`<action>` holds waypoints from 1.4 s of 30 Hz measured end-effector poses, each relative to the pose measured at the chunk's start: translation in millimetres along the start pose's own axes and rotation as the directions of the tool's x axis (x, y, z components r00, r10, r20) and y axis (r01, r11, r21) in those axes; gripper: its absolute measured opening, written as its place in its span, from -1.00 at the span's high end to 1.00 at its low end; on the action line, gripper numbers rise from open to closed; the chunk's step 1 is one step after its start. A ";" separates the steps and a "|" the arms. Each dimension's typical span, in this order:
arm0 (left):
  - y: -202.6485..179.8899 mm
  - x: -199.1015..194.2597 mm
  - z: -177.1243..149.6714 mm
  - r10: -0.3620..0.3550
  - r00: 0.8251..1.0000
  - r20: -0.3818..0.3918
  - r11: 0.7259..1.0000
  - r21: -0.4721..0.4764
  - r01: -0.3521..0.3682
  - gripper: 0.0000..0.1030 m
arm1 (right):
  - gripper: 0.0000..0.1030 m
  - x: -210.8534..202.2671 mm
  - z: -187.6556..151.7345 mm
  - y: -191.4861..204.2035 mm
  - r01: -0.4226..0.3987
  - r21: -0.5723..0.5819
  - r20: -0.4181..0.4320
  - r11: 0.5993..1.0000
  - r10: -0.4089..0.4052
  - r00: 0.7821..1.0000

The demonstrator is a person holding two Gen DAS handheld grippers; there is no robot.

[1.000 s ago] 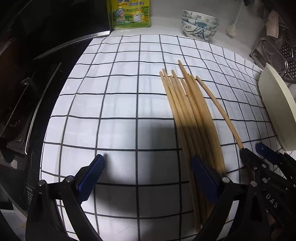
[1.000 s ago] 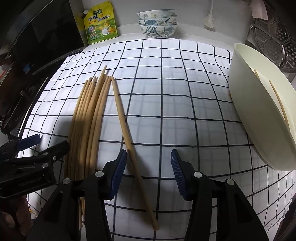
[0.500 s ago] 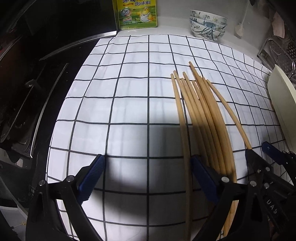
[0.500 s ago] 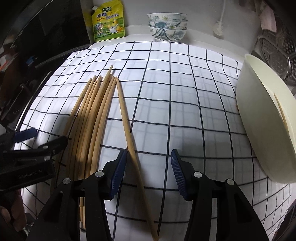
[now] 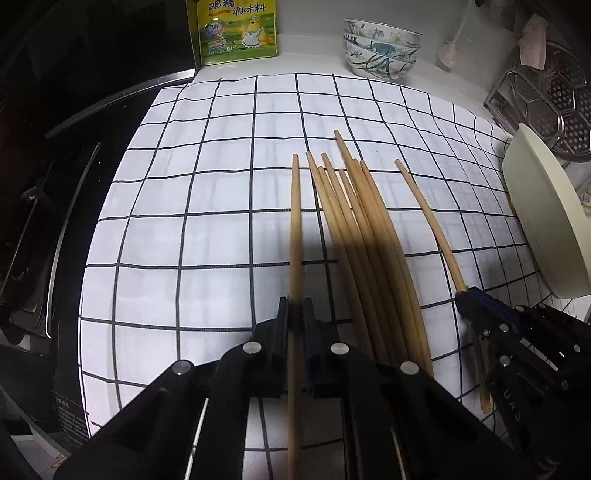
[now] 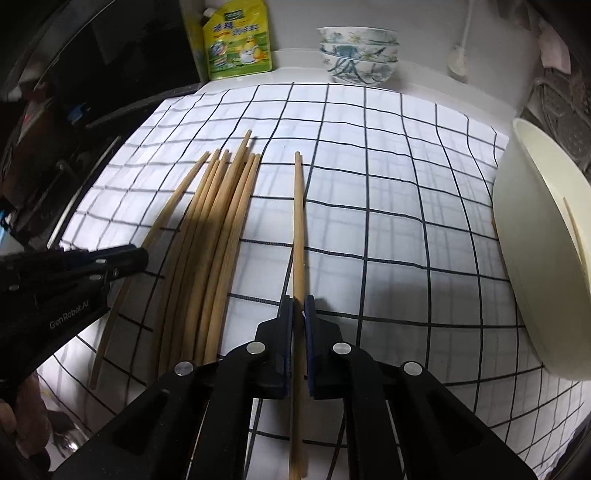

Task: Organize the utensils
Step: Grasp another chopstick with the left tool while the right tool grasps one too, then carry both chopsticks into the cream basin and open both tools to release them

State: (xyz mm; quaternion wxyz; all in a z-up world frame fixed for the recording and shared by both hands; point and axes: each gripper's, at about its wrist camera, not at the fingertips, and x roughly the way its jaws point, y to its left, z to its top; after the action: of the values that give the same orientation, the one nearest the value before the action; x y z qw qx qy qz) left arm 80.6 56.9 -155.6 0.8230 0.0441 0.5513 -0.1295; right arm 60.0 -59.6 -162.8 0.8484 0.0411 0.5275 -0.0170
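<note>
Several wooden chopsticks (image 5: 365,236) lie in a bundle on a white checked cloth (image 5: 207,221). My left gripper (image 5: 295,309) is shut on the leftmost chopstick (image 5: 294,221), which is set apart from the bundle. The right wrist view shows my right gripper (image 6: 298,306) shut on a single chopstick (image 6: 298,214) to the right of the bundle (image 6: 221,229). Each gripper shows in the other's view: the right gripper (image 5: 463,297) and the left gripper (image 6: 142,254). A cream bowl (image 6: 535,236) at the right edge has chopsticks inside it.
A yellow seasoning pouch (image 5: 236,31) and stacked patterned bowls (image 5: 380,51) stand at the back wall. A metal steamer rack (image 5: 546,96) sits at the back right. A dark stove top (image 5: 55,192) borders the cloth on the left.
Both grippers went from open to shut, each pinching one chopstick. The left one's chopstick now sits apart from the bundle.
</note>
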 end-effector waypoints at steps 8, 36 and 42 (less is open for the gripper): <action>6.0 -34.6 18.7 -0.002 0.999 0.046 1.000 0.031 0.000 0.86 | 0.88 -33.4 10.1 -9.7 -0.033 0.088 0.022 0.996 0.031 0.999; -151.8 -76.5 81.5 -0.213 0.974 0.083 0.939 0.292 0.180 0.86 | 0.88 -132.0 23.9 -169.0 0.048 0.336 0.171 0.941 -0.111 0.979; -214.3 -78.6 100.3 -0.224 0.969 0.101 0.929 0.323 0.181 0.86 | 0.88 -135.3 22.4 -221.0 0.032 0.344 0.177 0.938 -0.098 0.979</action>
State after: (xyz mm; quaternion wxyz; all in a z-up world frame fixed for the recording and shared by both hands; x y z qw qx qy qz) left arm 86.2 -158.0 -29.4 0.8236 0.1070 0.4680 -0.3020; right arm 4.1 -283.7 -43.1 0.8743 0.1674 0.4336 -0.1398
